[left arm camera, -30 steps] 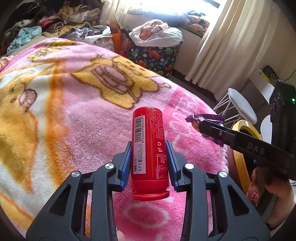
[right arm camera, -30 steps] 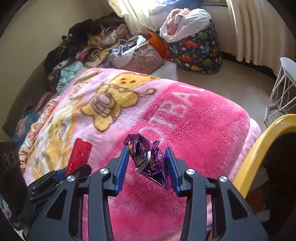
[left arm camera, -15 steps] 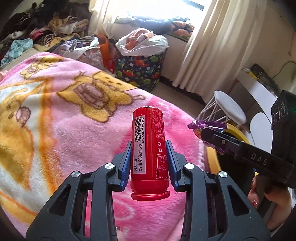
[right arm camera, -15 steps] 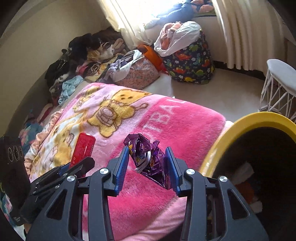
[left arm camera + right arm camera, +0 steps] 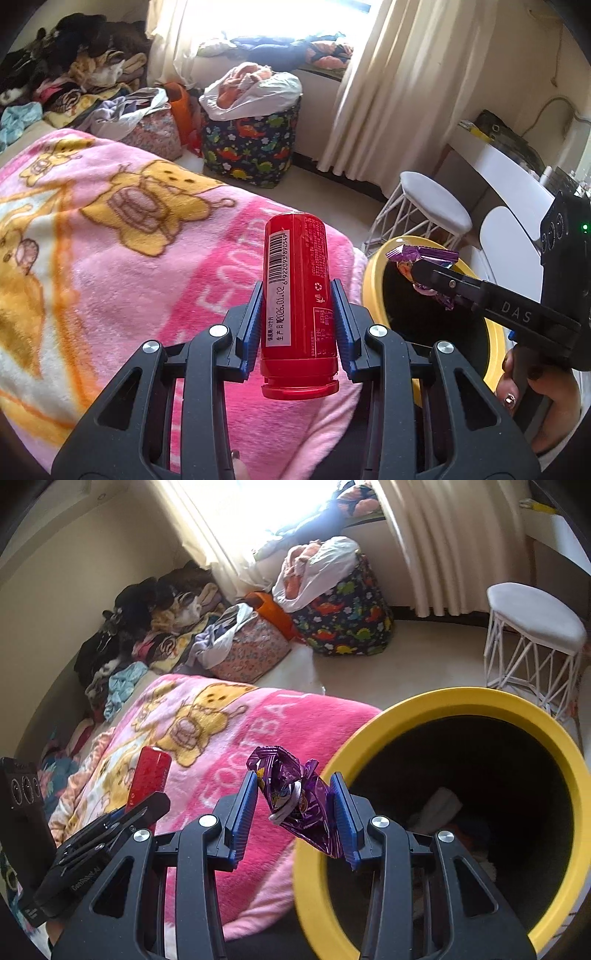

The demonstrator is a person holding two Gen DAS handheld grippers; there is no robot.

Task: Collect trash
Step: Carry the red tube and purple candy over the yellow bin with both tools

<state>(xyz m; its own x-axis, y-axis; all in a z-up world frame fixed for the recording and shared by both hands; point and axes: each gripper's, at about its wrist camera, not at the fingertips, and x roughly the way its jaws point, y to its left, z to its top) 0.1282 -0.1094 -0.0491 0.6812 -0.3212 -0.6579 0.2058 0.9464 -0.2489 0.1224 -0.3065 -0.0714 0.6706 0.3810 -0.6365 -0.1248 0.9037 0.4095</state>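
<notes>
Above the bed's pink blanket (image 5: pixel 110 236): left claw (image 5: pixel 297 317) clamps a red can (image 5: pixel 295 280), rigid, light, slippery, held mid-body. At 3 o'clock, right claw (image 5: pixel 295 805) pinches a purple wrapper (image 5: pixel 291 794), flimsy, crinkly, over the yellow bin's (image 5: pixel 443 698) rim.

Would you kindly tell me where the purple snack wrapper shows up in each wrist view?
Left wrist: purple snack wrapper at right, pinched by the right gripper.
Right wrist: wrapper bottom centre, between the blue pads.
Shared landmark: yellow-rimmed bin.
</notes>
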